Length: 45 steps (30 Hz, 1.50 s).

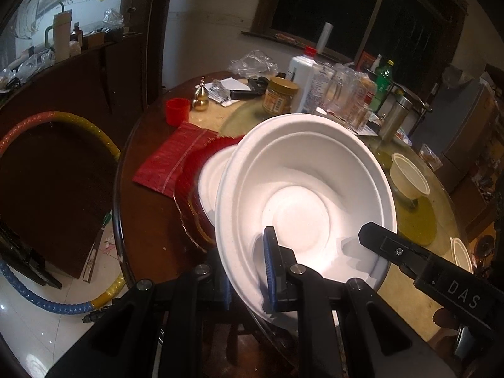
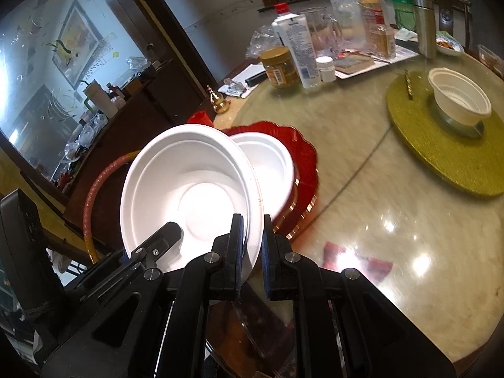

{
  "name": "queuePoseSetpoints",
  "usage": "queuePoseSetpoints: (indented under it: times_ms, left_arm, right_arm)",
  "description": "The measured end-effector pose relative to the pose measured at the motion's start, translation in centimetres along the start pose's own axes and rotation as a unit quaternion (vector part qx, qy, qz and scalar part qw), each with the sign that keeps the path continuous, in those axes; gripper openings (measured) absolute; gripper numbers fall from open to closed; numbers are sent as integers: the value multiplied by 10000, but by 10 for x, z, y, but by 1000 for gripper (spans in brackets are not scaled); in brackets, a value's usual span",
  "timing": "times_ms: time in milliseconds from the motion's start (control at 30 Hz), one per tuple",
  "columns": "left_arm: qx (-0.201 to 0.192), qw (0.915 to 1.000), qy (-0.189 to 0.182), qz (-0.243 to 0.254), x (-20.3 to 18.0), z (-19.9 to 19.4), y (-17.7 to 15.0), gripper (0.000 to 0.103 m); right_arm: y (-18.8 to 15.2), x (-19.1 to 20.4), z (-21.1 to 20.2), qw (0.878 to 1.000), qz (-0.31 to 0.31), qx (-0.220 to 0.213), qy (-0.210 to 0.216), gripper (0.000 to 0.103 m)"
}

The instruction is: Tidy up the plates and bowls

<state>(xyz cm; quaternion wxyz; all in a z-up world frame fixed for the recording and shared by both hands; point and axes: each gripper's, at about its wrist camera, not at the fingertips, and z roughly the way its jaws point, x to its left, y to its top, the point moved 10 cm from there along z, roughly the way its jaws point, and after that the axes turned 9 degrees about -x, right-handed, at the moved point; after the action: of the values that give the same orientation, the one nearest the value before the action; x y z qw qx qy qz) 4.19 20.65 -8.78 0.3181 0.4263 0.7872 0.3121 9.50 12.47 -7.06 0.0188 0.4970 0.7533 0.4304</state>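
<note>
Round table (image 2: 362, 163): marble-look top, cluttered at the far side. Red plate (image 2: 307, 160): rests on the table and carries a white bowl (image 2: 267, 160). Large white bowl (image 1: 302, 195): tilted, raised above the red plate, held at opposite rim edges. Left gripper (image 1: 249, 271): jaws clamped on its rim. Right gripper (image 2: 253, 242): jaws clamped on its rim

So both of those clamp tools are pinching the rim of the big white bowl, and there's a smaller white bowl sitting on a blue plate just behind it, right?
Nearly. Both the left gripper and the right gripper do pinch the big white bowl by its rim, and a smaller white bowl sits behind it. But the plate under that one is red, not blue, as the right wrist view shows.
</note>
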Motion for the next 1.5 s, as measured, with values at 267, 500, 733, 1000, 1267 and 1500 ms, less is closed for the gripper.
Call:
queuePoseSetpoints:
  times_ms: [267, 500, 733, 1000, 1267, 1500]
  left_arm:
    - [9, 9998, 156, 91, 3, 14, 13, 16]
    - [102, 9996, 196, 179, -1, 27, 14, 16]
    - [154, 9992, 253, 252, -5, 36, 17, 16]
    - [234, 9989, 307, 276, -6, 46, 19, 16]
    - [312, 9985, 385, 252, -1, 57, 23, 16]
    - [339, 9979, 504, 216, 7, 58, 21, 16]
  right_arm:
    - [13, 1, 15, 10000, -9, 4, 17, 10]
    - [17, -11, 25, 9999, 102, 58, -28, 10]
    - [22, -19, 35, 9997, 212, 88, -14, 10]
    - [26, -27, 46, 9995, 293, 141, -8, 10]
    - [30, -28, 58, 9994, 280, 226, 10, 10]
    - [28, -21, 65, 9993, 217, 308, 63, 10]
